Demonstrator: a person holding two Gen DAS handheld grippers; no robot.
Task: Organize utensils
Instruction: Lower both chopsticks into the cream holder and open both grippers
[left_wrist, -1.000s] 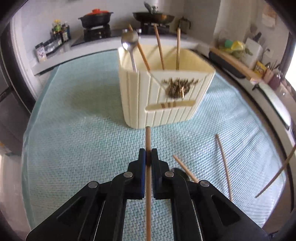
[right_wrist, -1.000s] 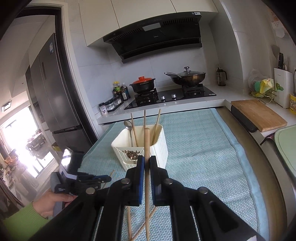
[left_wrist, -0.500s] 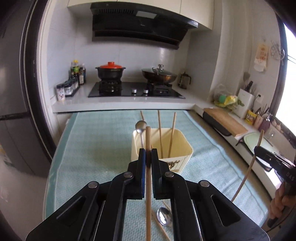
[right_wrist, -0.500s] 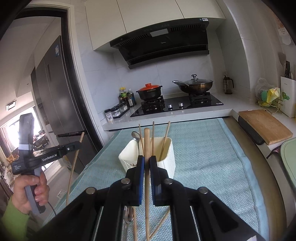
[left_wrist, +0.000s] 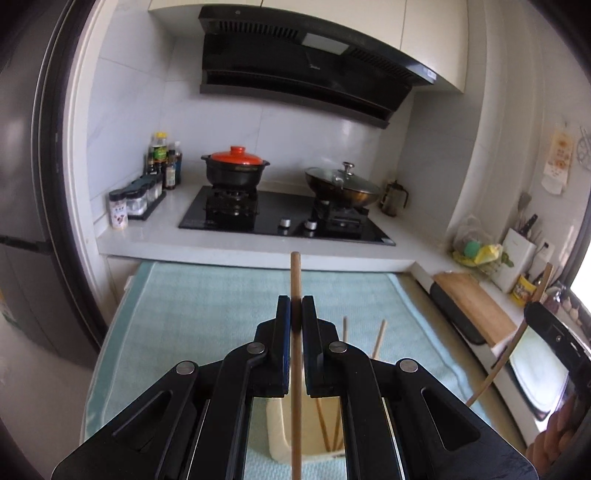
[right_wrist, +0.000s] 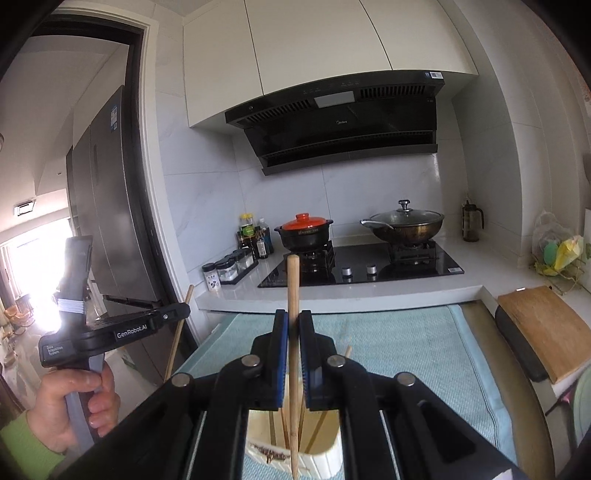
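Presently 2 grippers, left gripper (left_wrist: 296, 306) and right gripper (right_wrist: 294, 320), each pinch 1 wooden chopstick (left_wrist: 295, 280) mid-shaft above the cream holder (right_wrist: 325, 458) on the mat; light, stiff, smooth, liable to swivel.

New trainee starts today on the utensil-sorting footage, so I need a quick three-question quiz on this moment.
1. True or false: the left gripper is shut on a chopstick.
2. What does the right gripper hold? A) spoon B) chopstick C) nothing
3. Fill in: the cream holder below both grippers stands on a light blue ____.

Key: 1 true; 2 B; 3 mat
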